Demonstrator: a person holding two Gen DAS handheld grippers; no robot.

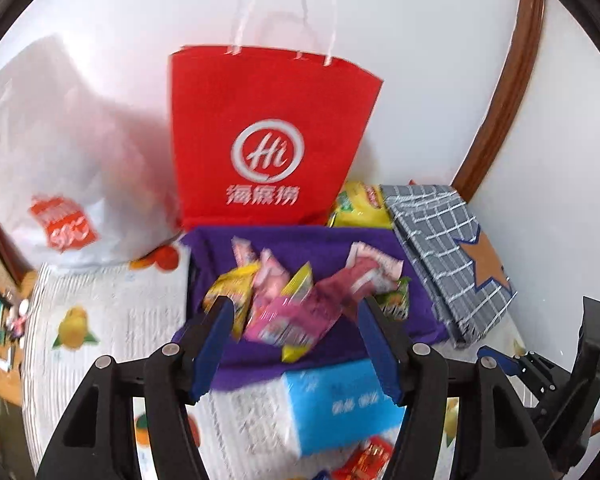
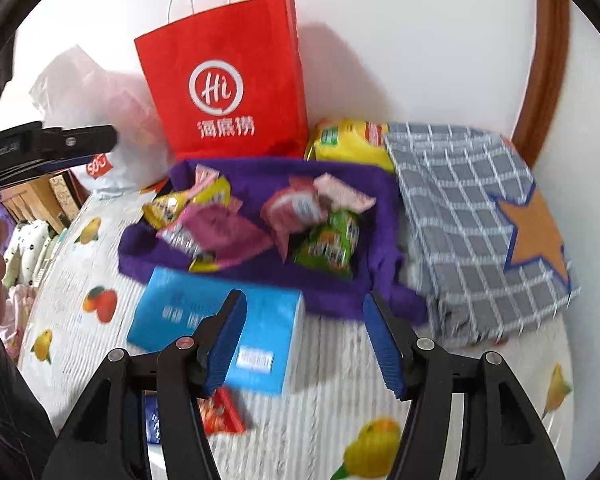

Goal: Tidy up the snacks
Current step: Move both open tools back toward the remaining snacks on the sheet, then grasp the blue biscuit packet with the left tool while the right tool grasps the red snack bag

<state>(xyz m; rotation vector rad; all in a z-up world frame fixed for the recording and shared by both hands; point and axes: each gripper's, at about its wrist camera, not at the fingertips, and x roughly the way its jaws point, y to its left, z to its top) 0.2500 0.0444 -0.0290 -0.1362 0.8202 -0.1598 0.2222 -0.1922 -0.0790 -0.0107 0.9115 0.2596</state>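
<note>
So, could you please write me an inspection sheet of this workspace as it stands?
Surface: table under a white cloth printed with fruit.
Job's things: loose snack packets piled on a purple cloth; red paper bag upright behind them.
Clutter: blue tissue box in front of the purple cloth; grey checked cloth with an orange star to its right; yellow packet behind; white plastic bag left of the red bag.
Grippers: left tool open, empty; right tool open, empty.
Cables: nothing seen.
Surroundings: white wall, brown wooden trim.
</note>
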